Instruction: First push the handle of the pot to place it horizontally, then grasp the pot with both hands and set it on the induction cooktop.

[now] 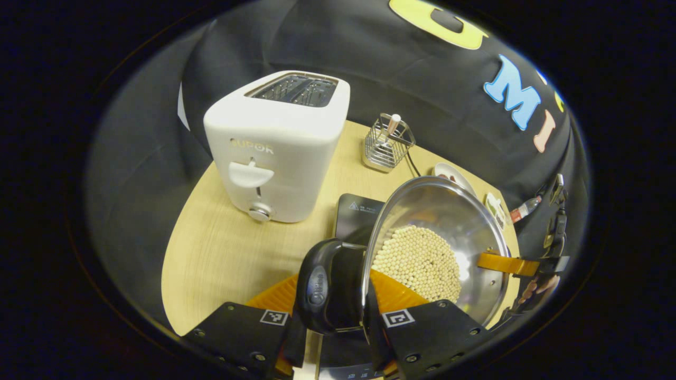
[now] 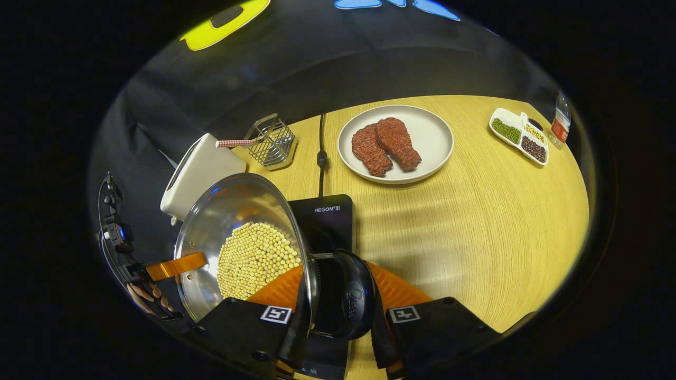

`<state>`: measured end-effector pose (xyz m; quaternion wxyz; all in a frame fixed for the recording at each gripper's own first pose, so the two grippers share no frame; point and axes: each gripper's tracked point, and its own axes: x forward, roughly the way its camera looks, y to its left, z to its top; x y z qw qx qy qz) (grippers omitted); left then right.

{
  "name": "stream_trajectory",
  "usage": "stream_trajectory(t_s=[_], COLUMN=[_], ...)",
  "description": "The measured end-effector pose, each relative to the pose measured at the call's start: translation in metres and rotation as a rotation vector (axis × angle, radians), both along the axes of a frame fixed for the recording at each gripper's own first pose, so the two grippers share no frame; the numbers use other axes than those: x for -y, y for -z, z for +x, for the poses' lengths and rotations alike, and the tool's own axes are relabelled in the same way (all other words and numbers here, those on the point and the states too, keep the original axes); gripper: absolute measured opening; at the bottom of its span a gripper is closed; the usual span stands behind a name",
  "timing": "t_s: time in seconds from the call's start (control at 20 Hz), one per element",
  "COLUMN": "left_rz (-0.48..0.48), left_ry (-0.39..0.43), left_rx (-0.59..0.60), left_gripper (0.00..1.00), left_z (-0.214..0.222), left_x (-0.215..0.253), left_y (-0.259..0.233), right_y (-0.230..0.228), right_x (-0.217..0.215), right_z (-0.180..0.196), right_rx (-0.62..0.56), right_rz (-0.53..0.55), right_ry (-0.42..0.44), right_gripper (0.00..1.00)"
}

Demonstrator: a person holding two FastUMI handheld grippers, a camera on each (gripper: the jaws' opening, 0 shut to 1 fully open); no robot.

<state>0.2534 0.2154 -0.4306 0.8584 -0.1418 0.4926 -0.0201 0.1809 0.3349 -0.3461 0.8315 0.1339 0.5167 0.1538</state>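
The pot (image 1: 438, 248), filled with pale beans (image 1: 420, 261), is held between the two tools, its rim tilted in both views. Each black side handle (image 1: 322, 285) sits between a tool's fingers: the left gripper (image 1: 335, 322) is clamped on one, the right gripper (image 2: 338, 316) on the opposite one. The handle-push step is judged complete and the two-handed grasp made. The induction cooktop (image 2: 327, 216) lies just ahead of and below the fingers. Whether the pot rests on it cannot be told; setting down and release are judged to remain.
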Motion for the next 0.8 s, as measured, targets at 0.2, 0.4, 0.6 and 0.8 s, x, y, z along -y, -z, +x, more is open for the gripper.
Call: stream_trajectory(t_s=[0.2,0.4,0.6,0.8], left_rz=[0.0,0.048,0.156,0.232], left_ry=[-0.008,-0.004,-0.024,-0.006], left_rx=[-0.028,-0.08,-0.066,-0.005], left_gripper=[0.51,0.58,0.81,0.81], left_z=[-0.005,-0.014,-0.02,-0.028], left_x=[0.001,0.005,-0.005,-0.008], left_y=[0.001,0.002,-0.017,-0.057], right_y=[0.002,-0.009,-0.037,-0.06], right_x=[0.0,0.0,0.012,0.038], right_z=[0.001,0.004,0.007,-0.005], right_rx=[-0.009,-0.017,0.048,0.135], right_rz=[0.005,0.051,0.081,0.029], right_ry=[-0.002,0.019,0.037,0.006], right_gripper=[0.51,0.54,0.91,0.98])
